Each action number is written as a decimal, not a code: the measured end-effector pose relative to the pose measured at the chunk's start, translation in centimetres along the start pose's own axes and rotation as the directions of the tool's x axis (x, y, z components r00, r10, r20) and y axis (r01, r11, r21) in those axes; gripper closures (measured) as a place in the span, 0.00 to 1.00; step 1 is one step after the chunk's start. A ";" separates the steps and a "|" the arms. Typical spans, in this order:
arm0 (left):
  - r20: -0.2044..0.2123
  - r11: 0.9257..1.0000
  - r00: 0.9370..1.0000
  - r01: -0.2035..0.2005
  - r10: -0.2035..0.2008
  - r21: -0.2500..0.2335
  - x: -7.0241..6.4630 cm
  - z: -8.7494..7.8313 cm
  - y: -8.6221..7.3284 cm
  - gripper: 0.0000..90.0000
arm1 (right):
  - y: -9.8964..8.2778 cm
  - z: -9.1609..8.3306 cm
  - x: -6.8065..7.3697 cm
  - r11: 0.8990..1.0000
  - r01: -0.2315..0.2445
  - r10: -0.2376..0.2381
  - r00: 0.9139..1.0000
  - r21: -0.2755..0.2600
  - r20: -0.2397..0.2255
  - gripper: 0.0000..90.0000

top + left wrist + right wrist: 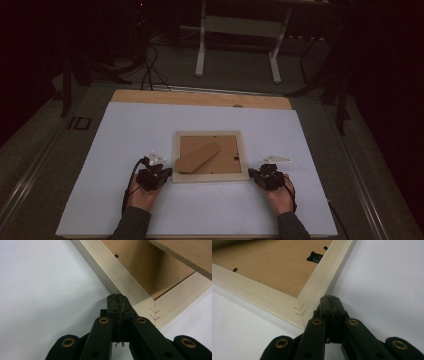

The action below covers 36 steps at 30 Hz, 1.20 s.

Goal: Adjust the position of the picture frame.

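We set both closed grippers, left [166,173] and right [254,174], against the frame's [210,176] near corners. We press evenly so it stays square.

The place looked like a lab or a recording studio set up for handling trials, not a home. A wooden counter [200,98] stood alone on a grey carpeted floor [40,145], its top covered with a plain white sheet [150,135] as a staged work surface. Beyond it the room was dark, lit mainly over the counter. Black cables [150,70] trailed across the floor at the back left, and the white metal legs of a stand [237,45] rose behind. Dark equipment supports [67,75] stood at both sides.
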<state>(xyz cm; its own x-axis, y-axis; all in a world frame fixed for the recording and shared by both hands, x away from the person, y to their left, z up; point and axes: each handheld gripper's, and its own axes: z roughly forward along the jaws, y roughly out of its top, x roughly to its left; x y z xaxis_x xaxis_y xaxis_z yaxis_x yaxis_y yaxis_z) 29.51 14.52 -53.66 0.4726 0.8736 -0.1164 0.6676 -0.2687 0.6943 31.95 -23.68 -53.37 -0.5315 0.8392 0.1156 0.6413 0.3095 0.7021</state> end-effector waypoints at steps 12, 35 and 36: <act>-0.004 1.000 1.000 0.018 -0.018 -0.004 0.6 -0.1 -0.1 1.00 | 0.1 0.2 0.6 1.000 0.017 -0.017 1.000 0.000 -0.008 1.00; -0.018 1.000 1.000 0.018 -0.018 -0.012 0.7 -0.1 -0.1 1.00 | 0.0 0.2 0.9 1.000 0.021 -0.021 1.000 -0.001 -0.012 1.00; -0.019 1.000 1.000 0.020 -0.020 -0.012 0.7 0.0 -0.1 1.00 | 0.0 0.2 0.9 1.000 0.023 -0.023 1.000 -0.001 -0.011 1.00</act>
<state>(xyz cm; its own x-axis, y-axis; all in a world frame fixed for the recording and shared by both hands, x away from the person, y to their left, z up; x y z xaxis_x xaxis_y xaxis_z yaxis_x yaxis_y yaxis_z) 29.79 15.18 -53.75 0.4483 0.8862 -0.1169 0.6697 -0.2463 0.7006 31.58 -22.86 -53.39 -0.5524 0.8267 0.1069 0.6283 0.3286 0.7051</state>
